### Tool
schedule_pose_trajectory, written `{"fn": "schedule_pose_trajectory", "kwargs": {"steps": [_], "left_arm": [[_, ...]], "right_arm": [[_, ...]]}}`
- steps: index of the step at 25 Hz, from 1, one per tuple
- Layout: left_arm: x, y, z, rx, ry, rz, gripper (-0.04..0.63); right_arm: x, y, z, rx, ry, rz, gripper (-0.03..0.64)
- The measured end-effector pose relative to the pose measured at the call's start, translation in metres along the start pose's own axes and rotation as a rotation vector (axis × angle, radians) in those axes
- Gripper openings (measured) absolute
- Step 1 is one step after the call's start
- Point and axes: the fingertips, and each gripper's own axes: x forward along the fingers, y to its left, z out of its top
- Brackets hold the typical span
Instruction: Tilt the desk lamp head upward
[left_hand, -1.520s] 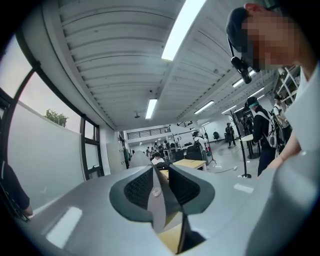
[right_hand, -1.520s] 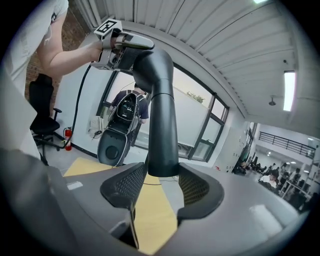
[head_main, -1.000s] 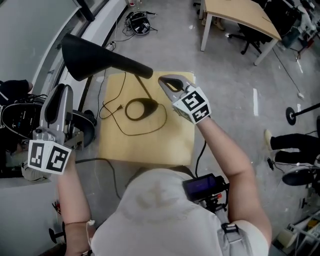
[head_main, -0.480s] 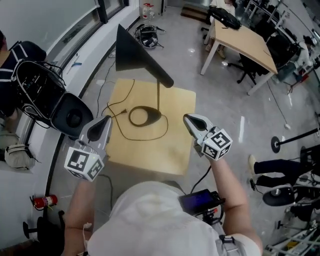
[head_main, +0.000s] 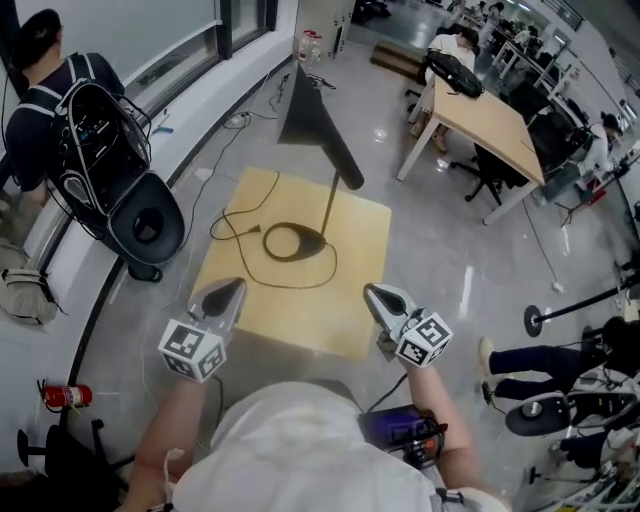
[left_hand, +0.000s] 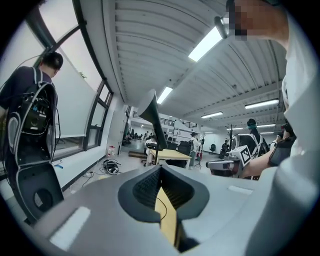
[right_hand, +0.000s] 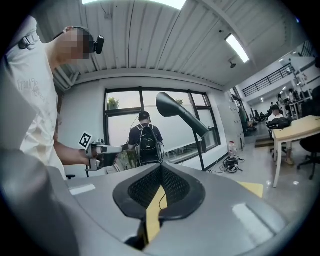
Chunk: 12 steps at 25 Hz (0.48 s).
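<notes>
At upper centre of the head view, desk lamp (head_main: 345, 168) on the counter (head_main: 350, 300), lamp head (head_main: 300, 110) cocked steeply up: looks done already. Lower down, left tongs (head_main: 232, 290) and right tongs (head_main: 375, 297) pressed closed, empty, well apart from lamp.

— Where do we see the lamp?
— Its base (head_main: 293, 243) sits on the small table (head_main: 350, 300) at mid-frame; the lamp head (head_main: 305, 115) is above it, upper centre. The cord (head_main: 235, 225) lies left of the base.
— And around us?
— The left gripper (head_main: 232, 290) is by the table's lower left corner, the right gripper (head_main: 375, 295) by its lower right. We have a person with a backpack (head_main: 60, 100) upper left, a desk (head_main: 490, 110) upper right.
</notes>
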Motion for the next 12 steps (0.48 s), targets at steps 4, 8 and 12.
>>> {"fn": "schedule_pose_trajectory", "kwargs": {"steps": [4, 8, 12], "left_arm": [[-0.015, -0.009, -0.009, -0.001, 0.004, -0.01, 0.002], [-0.024, -0.017, -0.012, 0.011, 0.002, -0.021, 0.002], [-0.031, -0.025, -0.011, 0.017, -0.007, -0.025, 0.002]], "right_arm": [[-0.006, 0.019, -0.007, 0.006, 0.004, 0.0, 0.012], [-0.01, 0.038, -0.009, 0.002, 0.002, 0.028, 0.012], [-0.012, 0.052, -0.012, 0.001, 0.0, 0.045, 0.012]]}}
